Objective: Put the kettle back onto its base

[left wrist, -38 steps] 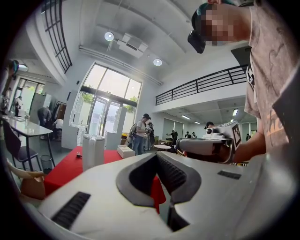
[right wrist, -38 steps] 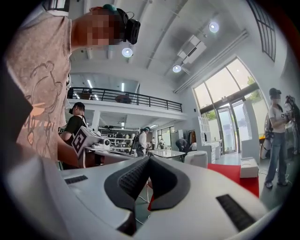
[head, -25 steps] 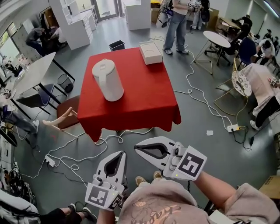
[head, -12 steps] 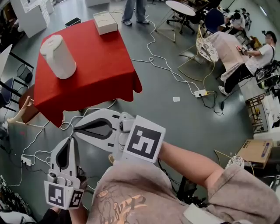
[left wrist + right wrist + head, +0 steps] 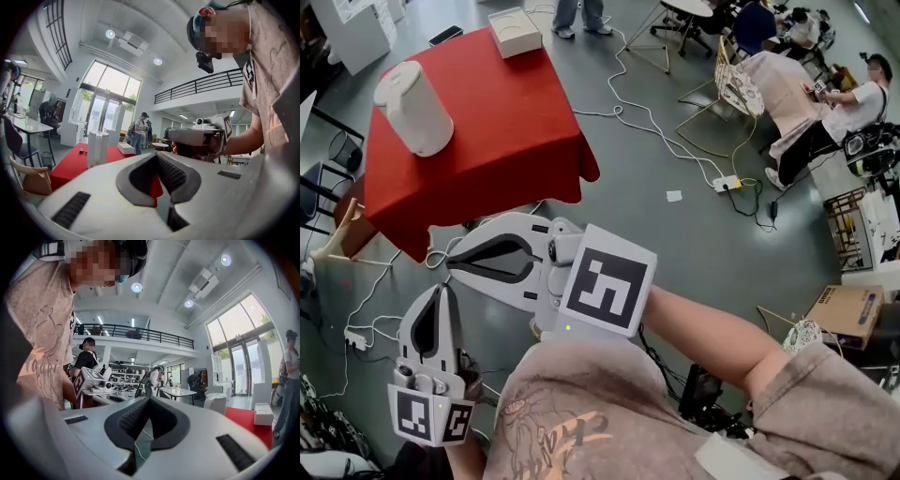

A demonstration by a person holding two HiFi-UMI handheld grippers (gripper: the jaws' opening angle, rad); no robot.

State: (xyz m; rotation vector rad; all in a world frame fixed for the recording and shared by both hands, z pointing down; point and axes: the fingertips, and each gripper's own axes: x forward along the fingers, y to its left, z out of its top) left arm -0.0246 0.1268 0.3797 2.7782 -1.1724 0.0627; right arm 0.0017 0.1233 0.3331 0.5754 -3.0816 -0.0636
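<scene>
**Left tool** (image 5: 441, 287): it sits at the near left of the head view and points away from the person. The jaws are pressed together. The left gripper view (image 5: 157, 154) shows the ribbed pads meeting at the tip with nothing between them.

**Right tool** (image 5: 450, 264): it is held just right of the left tool and slightly farther out, with its tip pointing left across the scene. The jaws are pressed together. The right gripper view (image 5: 149, 399) shows the pads closed at the tip and empty.

**Kettle** (image 5: 413, 108): it is white and stands upright on the left part of the red-covered desk (image 5: 516, 141), at the far left of the head view. It is well apart from both tools. Whether a base sits under it cannot be told. It also shows in the left gripper view (image 5: 97, 149) and, smaller, in the right gripper view (image 5: 216, 404).

**White box** (image 5: 515, 31): it lies flat on the far edge of the desk, to the right of the kettle and apart from it.

**Floor** (image 5: 675, 253): it is grey. White cables (image 5: 661, 131) run across it from the desk toward a power strip (image 5: 727, 184) on the right. A cardboard box (image 5: 848, 314) lies at the right edge.

**Surroundings**: a person (image 5: 830, 117) sits at the far right.
</scene>
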